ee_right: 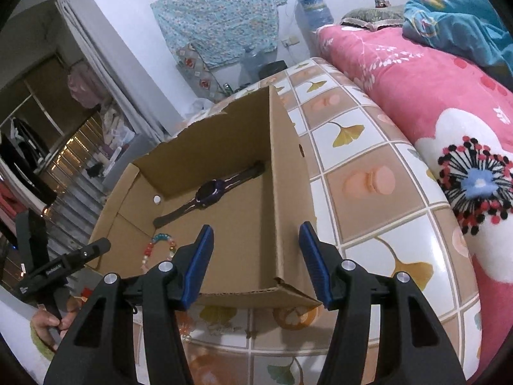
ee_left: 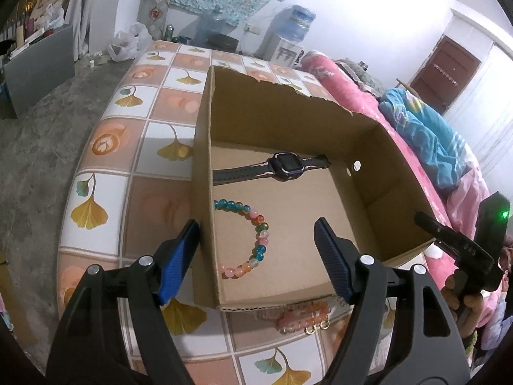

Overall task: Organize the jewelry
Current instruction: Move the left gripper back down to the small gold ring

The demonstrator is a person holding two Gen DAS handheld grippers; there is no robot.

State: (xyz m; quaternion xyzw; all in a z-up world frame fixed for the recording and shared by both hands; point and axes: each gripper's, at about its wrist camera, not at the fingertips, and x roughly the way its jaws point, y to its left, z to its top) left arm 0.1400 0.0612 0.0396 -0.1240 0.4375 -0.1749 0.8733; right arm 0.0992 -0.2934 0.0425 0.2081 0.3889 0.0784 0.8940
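An open cardboard box point(ee_left: 288, 118) stands on a tiled table point(ee_left: 141, 192). Inside lie a dark smartwatch point(ee_left: 285, 166) and a multicoloured bead bracelet point(ee_left: 253, 240); both also show in the right wrist view, the watch point(ee_right: 208, 194) and the bracelet point(ee_right: 160, 247). A pink-orange bead bracelet with gold clasps point(ee_left: 303, 317) lies on the table outside the box's near wall. My left gripper point(ee_left: 256, 256) is open and empty, its jaws straddling the box's left wall. My right gripper point(ee_right: 256, 256) is open and empty, its jaws straddling the box's right wall point(ee_right: 288, 192).
A bed with a pink floral quilt point(ee_right: 433, 102) and a blue blanket point(ee_left: 426, 141) runs along the table's right side. A concrete floor point(ee_left: 38, 128) lies to the left. A water dispenser point(ee_left: 288, 38) stands by the far wall.
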